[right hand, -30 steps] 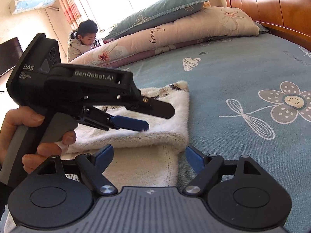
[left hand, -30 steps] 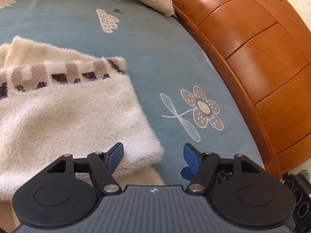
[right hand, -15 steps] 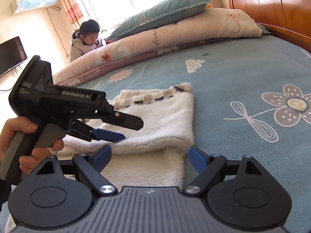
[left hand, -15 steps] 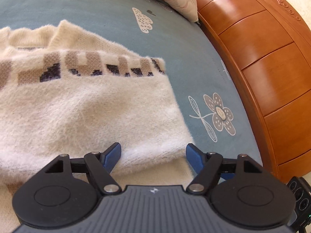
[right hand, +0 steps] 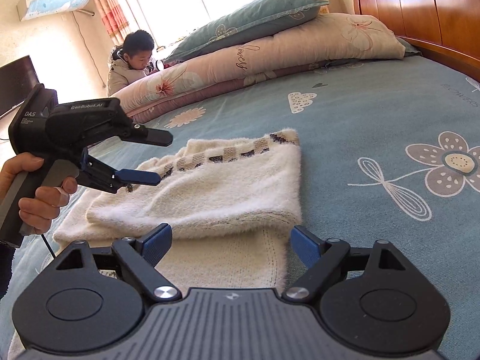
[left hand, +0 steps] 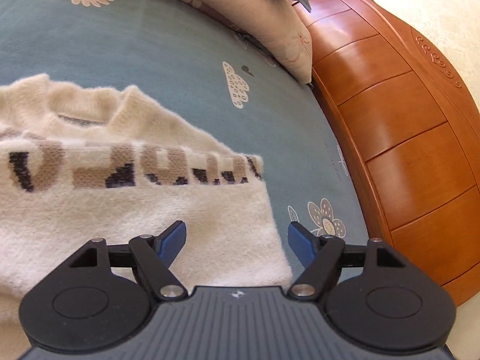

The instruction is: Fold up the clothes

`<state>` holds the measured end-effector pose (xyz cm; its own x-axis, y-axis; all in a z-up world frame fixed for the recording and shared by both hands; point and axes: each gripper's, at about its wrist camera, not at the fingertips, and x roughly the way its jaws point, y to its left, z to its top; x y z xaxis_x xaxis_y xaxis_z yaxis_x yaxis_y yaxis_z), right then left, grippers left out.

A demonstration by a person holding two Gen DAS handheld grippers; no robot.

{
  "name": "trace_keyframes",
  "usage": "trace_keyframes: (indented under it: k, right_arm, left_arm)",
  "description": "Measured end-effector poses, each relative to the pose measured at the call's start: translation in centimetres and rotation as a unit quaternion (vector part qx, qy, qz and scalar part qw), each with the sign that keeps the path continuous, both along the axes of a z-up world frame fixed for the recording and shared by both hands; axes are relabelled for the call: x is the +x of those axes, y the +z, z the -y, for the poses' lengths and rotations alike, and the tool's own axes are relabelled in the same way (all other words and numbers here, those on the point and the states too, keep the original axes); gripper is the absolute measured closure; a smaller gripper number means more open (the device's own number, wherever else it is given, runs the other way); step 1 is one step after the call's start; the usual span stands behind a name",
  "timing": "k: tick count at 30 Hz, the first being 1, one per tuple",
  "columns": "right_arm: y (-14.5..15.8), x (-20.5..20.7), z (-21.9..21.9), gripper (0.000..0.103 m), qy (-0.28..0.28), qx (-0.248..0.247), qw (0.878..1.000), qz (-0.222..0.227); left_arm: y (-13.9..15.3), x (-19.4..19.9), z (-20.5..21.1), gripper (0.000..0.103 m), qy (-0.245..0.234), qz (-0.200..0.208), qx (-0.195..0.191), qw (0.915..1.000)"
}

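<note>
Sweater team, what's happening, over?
Left gripper open, empty. Right gripper open, empty. Cream sweater folded on bed. Nothing in the way.

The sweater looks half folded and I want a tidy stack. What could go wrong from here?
1. The folded sweater has its top layer short of the lower edge, so another fold may come out uneven.
2. Both tongs, left and right, stand open holding nothing; a shallow pinch might catch only the fluffy top layer.
3. Dragging it might wrinkle the bedsheet.
</note>
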<state>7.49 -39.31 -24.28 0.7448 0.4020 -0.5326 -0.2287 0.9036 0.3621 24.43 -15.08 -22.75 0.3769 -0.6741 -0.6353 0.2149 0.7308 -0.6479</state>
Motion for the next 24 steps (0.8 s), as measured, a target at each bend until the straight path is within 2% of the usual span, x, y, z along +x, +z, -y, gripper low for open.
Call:
trace_keyframes:
  k: [3,5,9,12,13,16,18,21,24]
  right_arm:
    - [-0.1,0.1,-0.1,0.014,0.000,-0.004,1.000,-0.003]
    - [-0.1,0.1,0.0,0.014,0.000,-0.002,1.000,-0.003]
    - [0.0,0.0,0.3,0.014,-0.004,0.007,1.000,0.000]
    - [0.3,-0.2,0.4,0.014,-0.006,0.011,1.000,0.003]
    - [0.4,-0.2,0.4,0.014,-0.005,0.011,1.000,0.004]
    - [0.7,-0.4,0.4,0.014,-0.004,0.012,1.000,0.010]
    - [0.8,-0.5,0.4,0.013,-0.002,0.013,1.000,0.012]
    - [0.7,-0.3,0.1,0.013,0.001,0.012,1.000,0.011]
    - [0.6,-0.2,-0.1,0.013,0.002,0.008,1.000,0.008]
  left_arm:
    - [-1.3,0.5,2.1,0.029,-0.003,-0.001,0.022,0.9998]
    - [-2.4,0.8,1.7,0.029,0.006,-0.017,0.020,0.9996]
    - [-3.2,0.5,-2.2,0.028,0.037,-0.032,-0.021,0.9986]
    - [-3.2,0.0,-5.3,0.028,0.064,-0.029,-0.015,0.9974]
    - [-3.2,-0.1,-6.3,0.028,0.073,-0.031,-0.012,0.9968]
    - [-2.5,-0.4,-8.0,0.028,0.106,-0.024,0.035,0.9935]
    - [-2.1,-0.1,-8.3,0.029,0.116,-0.032,0.037,0.9921]
    - [-0.8,0.7,-6.1,0.028,0.096,-0.017,0.056,0.9936]
    - [-0.1,1.4,-1.7,0.028,0.041,0.009,0.043,0.9982]
